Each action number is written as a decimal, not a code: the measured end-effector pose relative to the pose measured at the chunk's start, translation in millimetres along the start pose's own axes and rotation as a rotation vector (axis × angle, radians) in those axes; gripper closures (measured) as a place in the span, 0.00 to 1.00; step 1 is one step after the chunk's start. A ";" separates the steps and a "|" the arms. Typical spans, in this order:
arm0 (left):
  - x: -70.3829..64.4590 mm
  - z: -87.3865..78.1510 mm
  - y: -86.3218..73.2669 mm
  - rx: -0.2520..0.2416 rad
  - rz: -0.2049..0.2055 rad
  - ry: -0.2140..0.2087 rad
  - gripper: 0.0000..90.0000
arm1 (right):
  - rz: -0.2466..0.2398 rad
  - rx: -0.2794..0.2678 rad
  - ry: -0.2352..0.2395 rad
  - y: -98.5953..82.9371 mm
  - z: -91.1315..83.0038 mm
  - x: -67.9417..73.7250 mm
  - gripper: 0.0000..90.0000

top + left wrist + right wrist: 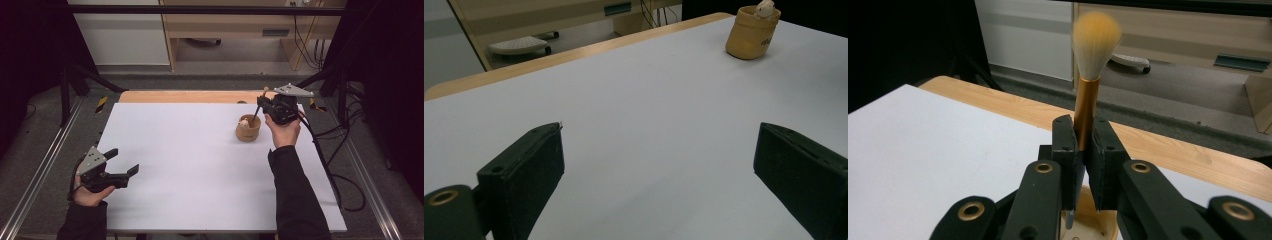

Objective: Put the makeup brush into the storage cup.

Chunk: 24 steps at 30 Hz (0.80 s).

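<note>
Right hand-held gripper (pixel 1082 150): clamped on brush (pixel 1088 85), above wooden cup (pixel 248 128), far-right tabletop (pixel 190 165). Left hand-held gripper (pixel 122 161): jaws apart, near-left edge.

Matt white table top (pixel 200 165), wood edge – wooden cup (pixel 248 131); brush (pixel 1087 95) w/ glossy gold ferrule

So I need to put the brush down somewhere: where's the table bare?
Most of the white table is bare: the whole middle between the open left gripper and the wooden cup, and the near edge. It is crowded only at the cup, where the right gripper holds the brush.
</note>
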<state>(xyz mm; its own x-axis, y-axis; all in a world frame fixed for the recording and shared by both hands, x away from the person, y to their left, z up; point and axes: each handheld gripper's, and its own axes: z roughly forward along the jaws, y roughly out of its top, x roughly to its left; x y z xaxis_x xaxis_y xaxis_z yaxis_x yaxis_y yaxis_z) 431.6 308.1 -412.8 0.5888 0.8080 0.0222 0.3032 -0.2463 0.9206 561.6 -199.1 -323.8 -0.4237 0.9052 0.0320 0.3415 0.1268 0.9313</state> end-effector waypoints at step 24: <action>-1.9 1.9 -0.2 0.004 0.001 -0.004 0.06 | 0.041 0.079 -0.045 -29.2 34.6 -16.5 0.93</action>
<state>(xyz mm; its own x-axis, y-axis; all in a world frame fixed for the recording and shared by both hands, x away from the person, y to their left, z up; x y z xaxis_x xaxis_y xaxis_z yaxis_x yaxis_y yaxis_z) 431.8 305.6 -413.7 0.5922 0.8055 0.0211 0.3056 -0.2488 0.9191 587.7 -203.8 -364.1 -0.3706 0.9274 0.0512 0.4234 0.1196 0.8980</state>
